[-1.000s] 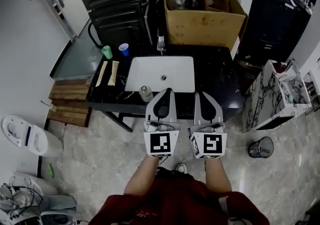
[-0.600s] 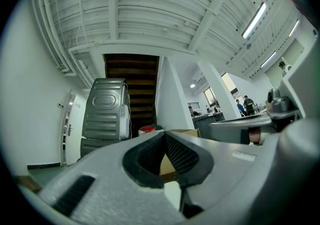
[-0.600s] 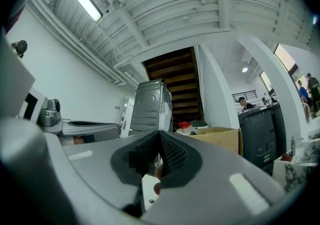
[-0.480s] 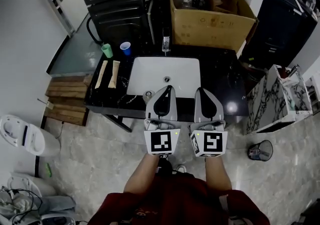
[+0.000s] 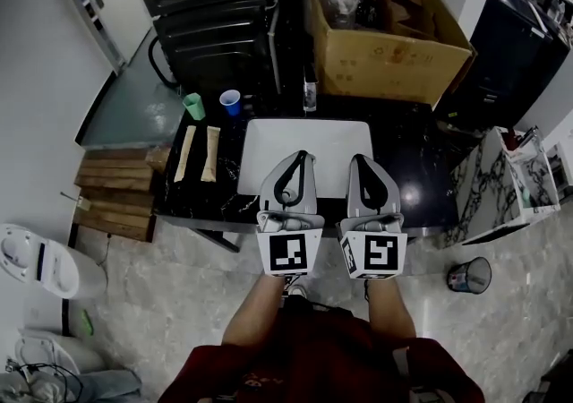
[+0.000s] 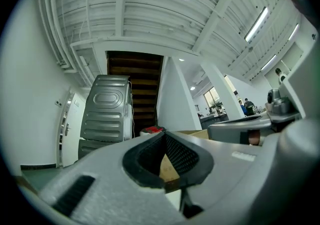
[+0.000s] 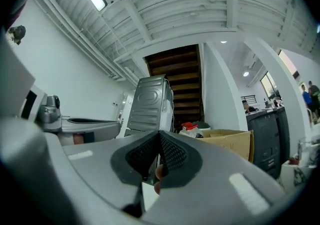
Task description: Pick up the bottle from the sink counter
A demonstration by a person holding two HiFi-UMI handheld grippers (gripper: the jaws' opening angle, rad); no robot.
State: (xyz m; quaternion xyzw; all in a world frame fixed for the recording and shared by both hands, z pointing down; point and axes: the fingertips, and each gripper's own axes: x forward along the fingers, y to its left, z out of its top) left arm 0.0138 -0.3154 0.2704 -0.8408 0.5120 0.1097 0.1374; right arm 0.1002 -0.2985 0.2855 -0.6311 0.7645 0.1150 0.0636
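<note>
Over the sink (image 5: 269, 137) at our 12 o'clock, we had left gripper (image 5: 299, 157) and right gripper (image 5: 361, 160) both pinched together, empty; bottle wasn't visible on the counter (image 5: 407, 173), maybe under them, so dropping blind with closed jaws risked toppling it.

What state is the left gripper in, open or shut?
Shut. In its own view, the left gripper shows its fingers meeting at the tips, with nothing held between them.
</note>
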